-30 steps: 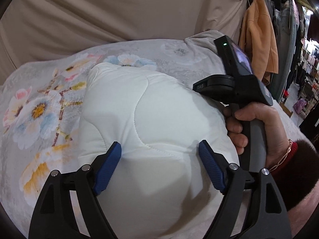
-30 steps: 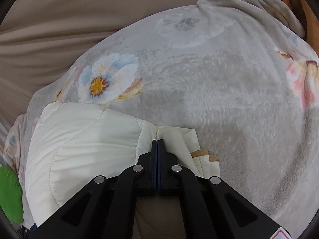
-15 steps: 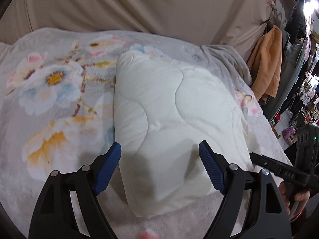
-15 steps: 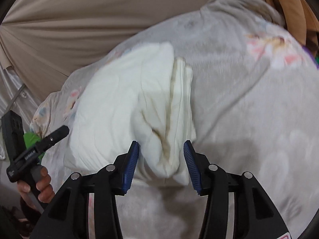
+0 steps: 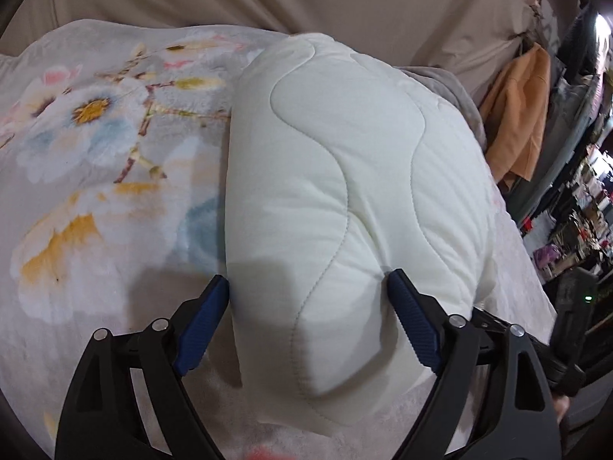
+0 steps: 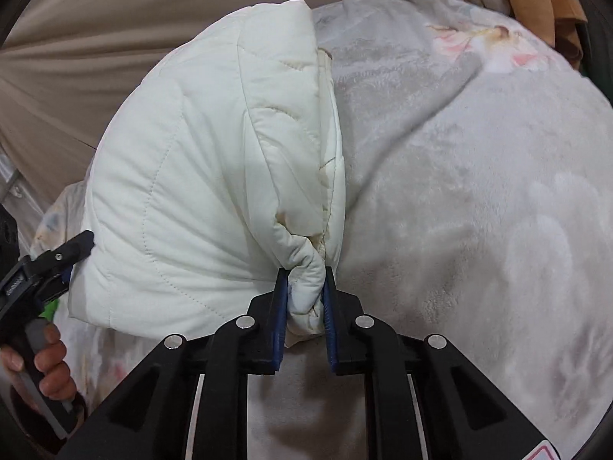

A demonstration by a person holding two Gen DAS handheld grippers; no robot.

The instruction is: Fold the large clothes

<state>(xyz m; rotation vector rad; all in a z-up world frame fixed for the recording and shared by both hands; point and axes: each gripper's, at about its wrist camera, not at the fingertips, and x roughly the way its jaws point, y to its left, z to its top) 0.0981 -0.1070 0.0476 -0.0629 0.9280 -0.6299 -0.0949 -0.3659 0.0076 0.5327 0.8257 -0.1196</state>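
Right wrist view shows the white quilted jacket [image 6: 199,176] already bundled on the floral blanket [image 6: 479,199], its corner clenched by the right gripper [image 6: 304,303], while the left gripper [image 5: 308,299] straddles it spread wide, final tidying seemingly left.

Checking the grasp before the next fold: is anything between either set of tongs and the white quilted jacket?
Nothing visible. The left tongs straddle the white quilted jacket directly, fingers wide apart, and the right tongs pinch its bunched edge, with only the floral blanket underneath.
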